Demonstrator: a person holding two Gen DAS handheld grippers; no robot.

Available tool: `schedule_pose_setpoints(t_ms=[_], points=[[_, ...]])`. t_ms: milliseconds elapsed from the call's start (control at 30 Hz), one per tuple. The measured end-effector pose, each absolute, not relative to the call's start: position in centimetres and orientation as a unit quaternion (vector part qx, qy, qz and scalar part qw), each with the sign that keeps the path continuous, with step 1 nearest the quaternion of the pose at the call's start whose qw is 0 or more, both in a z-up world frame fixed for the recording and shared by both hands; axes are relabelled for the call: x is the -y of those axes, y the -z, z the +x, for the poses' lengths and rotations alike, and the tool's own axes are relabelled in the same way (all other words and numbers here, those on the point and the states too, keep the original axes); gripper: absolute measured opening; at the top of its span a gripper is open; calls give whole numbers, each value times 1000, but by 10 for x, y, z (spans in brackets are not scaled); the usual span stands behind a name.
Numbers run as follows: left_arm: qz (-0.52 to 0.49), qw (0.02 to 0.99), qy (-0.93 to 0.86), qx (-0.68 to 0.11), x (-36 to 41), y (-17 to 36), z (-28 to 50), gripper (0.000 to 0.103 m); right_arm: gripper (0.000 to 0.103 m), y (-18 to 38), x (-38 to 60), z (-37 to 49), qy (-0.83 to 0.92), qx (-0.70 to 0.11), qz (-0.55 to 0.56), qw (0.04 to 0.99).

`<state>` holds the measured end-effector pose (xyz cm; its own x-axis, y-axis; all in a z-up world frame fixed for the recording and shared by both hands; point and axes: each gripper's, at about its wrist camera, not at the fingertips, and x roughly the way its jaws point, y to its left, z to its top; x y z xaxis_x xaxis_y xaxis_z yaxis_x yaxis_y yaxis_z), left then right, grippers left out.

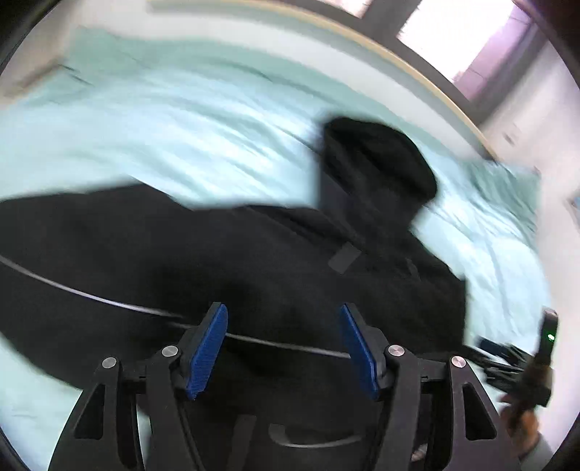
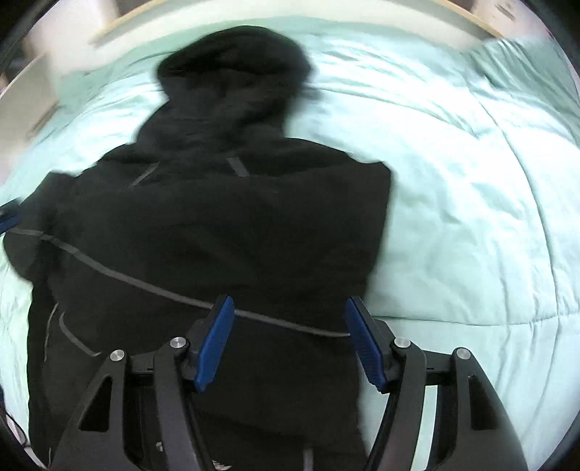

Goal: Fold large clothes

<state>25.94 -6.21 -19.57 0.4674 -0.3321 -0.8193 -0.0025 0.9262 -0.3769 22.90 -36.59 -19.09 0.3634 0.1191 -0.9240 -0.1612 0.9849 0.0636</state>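
Observation:
A large black hooded jacket lies spread on a pale green bed cover, hood pointing away from me. A thin grey line crosses its body. In the left wrist view the jacket fills the lower half, hood at upper right. My left gripper is open and empty just above the jacket body. My right gripper is open and empty above the jacket's lower right part. The right gripper also shows at the left wrist view's right edge.
The bed cover extends around the jacket on all sides. A wooden bed frame edge and a window lie beyond. A blue fingertip of the left gripper shows at the right wrist view's left edge.

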Motion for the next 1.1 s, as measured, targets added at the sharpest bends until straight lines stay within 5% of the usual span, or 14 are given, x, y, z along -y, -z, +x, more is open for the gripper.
schedule_pose_setpoints(t_ms=[233, 733, 1100], points=[[-140, 793, 71, -589, 98, 296, 265, 65, 67, 269, 336, 221, -78, -608, -59, 788], [-158, 820, 46, -548, 88, 182, 129, 65, 67, 171, 346, 89, -128, -617, 23, 776], [-243, 833, -46, -494, -107, 137, 54, 65, 67, 150, 268, 59, -114, -599, 72, 790]])
